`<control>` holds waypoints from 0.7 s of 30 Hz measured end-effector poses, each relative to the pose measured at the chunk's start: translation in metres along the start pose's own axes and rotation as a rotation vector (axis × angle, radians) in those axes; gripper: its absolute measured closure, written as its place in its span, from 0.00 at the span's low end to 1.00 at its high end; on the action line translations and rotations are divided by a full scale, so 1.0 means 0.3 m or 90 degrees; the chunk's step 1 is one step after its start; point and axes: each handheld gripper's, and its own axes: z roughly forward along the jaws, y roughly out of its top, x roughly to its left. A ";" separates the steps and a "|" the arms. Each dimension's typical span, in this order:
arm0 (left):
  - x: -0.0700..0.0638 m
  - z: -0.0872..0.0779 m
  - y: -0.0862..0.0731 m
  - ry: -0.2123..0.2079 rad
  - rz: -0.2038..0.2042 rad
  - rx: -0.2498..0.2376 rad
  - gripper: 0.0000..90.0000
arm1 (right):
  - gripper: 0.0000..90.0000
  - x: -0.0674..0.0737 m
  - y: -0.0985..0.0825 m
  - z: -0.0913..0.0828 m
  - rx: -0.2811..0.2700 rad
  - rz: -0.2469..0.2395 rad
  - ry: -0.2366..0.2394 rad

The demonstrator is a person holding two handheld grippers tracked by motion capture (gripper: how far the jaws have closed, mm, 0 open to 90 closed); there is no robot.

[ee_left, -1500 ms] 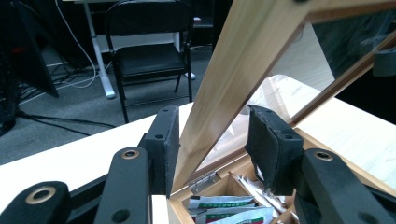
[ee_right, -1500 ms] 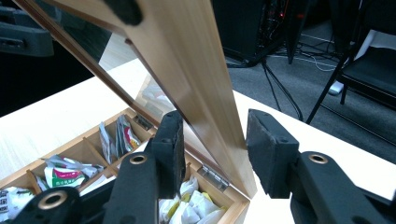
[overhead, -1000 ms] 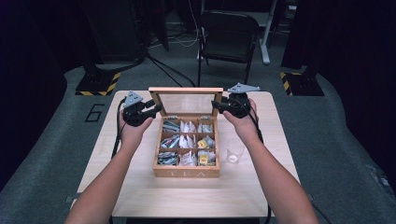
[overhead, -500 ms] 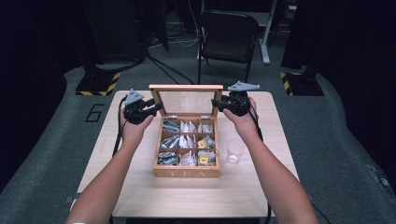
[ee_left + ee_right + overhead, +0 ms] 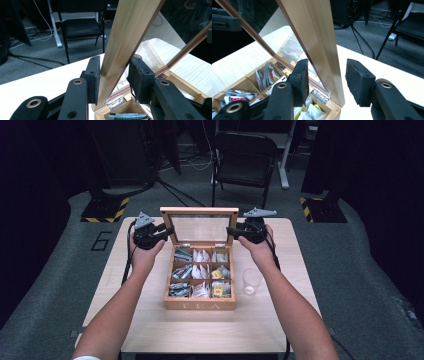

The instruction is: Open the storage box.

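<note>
A wooden tea box [image 5: 200,305] stands mid-table, its compartments holding several tea bags [image 5: 201,271]. Its glass-paned lid [image 5: 199,211] is raised nearly upright. My left gripper [image 5: 169,230] is open, its jaws straddling the lid's left frame rail [image 5: 130,30]; one pad [image 5: 93,72] touches the wood and the other stands off it. My right gripper [image 5: 230,231] is open too, and it straddles the lid's right frame rail [image 5: 317,30] with a clear gap at the outer pad [image 5: 359,82]. Tea bags [image 5: 265,75] lie in the box below.
A clear empty glass [image 5: 251,281] stands just right of the box, under the right forearm. The light wooden table [image 5: 150,320] is bare in front and at both sides. A black folding chair [image 5: 245,165] stands on the floor beyond the far edge.
The lid has swung a little higher, toward upright. Both grippers have moved slightly up and away with its side rails.
</note>
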 end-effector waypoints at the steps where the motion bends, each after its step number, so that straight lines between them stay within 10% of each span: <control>1: 0.000 0.002 0.004 0.001 -0.001 0.003 0.70 | 0.58 0.000 -0.003 0.005 0.004 0.005 -0.001; 21: 0.021 0.030 0.012 0.001 -0.022 -0.006 0.70 | 0.66 -0.027 -0.032 0.086 0.029 -0.004 -0.011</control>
